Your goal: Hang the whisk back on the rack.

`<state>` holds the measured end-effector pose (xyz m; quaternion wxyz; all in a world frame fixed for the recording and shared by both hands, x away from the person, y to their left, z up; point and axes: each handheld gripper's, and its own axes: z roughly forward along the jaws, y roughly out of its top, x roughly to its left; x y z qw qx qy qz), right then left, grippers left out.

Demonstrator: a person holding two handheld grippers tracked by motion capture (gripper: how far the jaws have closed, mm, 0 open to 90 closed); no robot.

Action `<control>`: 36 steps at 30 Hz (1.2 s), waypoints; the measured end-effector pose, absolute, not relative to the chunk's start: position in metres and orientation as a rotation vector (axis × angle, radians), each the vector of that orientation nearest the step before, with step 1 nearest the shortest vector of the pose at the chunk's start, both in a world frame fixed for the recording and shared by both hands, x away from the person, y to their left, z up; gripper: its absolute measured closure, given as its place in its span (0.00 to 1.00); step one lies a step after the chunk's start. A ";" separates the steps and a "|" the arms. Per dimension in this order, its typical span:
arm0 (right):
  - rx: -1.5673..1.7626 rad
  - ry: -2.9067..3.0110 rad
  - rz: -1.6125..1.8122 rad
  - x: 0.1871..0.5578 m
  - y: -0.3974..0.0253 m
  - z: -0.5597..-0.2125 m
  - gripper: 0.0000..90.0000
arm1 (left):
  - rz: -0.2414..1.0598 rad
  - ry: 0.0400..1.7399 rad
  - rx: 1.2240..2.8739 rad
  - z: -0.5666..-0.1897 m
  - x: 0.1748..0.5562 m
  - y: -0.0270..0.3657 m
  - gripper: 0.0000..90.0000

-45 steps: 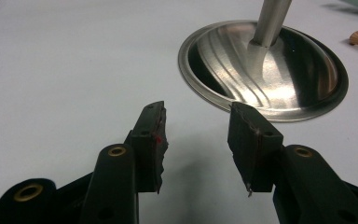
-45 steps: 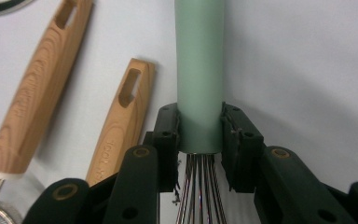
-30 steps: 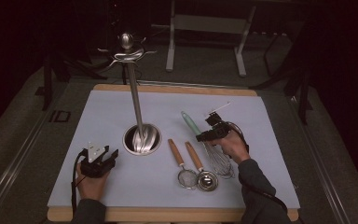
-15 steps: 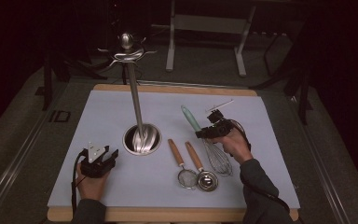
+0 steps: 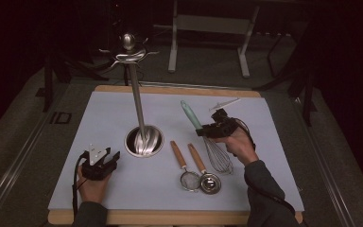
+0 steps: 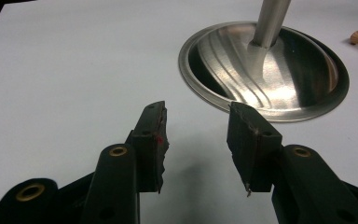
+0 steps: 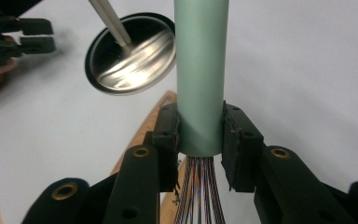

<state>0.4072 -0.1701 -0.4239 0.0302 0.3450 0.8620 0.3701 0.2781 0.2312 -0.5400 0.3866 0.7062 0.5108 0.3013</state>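
White table top [image 5: 274, 142], R gripper [image 7: 199, 135] clamped on whisk [image 7: 200, 70] handle, L gripper [image 6: 196, 140] open, empty.

The table [image 5: 274, 142] has a pale blue-white top and a light wooden rim showing along its near and far edges. It stands on a grey floor [image 5: 23, 142] that looks like carpet, though the dim light makes that hard to judge. Left of the table a metal rail [image 5: 14, 163] runs along the floor, with a small dark square frame [image 5: 60, 117] beside it. Behind the table stands a white metal frame [image 5: 208, 28] on two legs. Dark slanting legs [image 5: 307, 90] rise beyond the table's right corner. The room behind is nearly black; light falls mainly on the table.
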 end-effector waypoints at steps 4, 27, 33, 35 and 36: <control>1.028 2.645 1.168 0.403 -0.167 -0.419 0.77 | 0.767 1.301 1.798 -0.540 0.278 0.231 0.64; 0.630 2.565 1.302 0.371 -0.138 -0.378 0.77 | 0.766 1.308 1.783 -0.540 0.278 0.232 0.64; 0.554 2.557 1.306 0.364 -0.134 -0.370 0.77 | 0.767 1.307 1.782 -0.540 0.278 0.232 0.64; 0.521 2.556 1.305 0.362 -0.133 -0.367 0.77 | 0.767 1.309 1.781 -0.540 0.278 0.233 0.64; 0.508 2.553 1.307 0.361 -0.132 -0.366 0.77 | 0.767 1.310 1.781 -0.540 0.278 0.233 0.64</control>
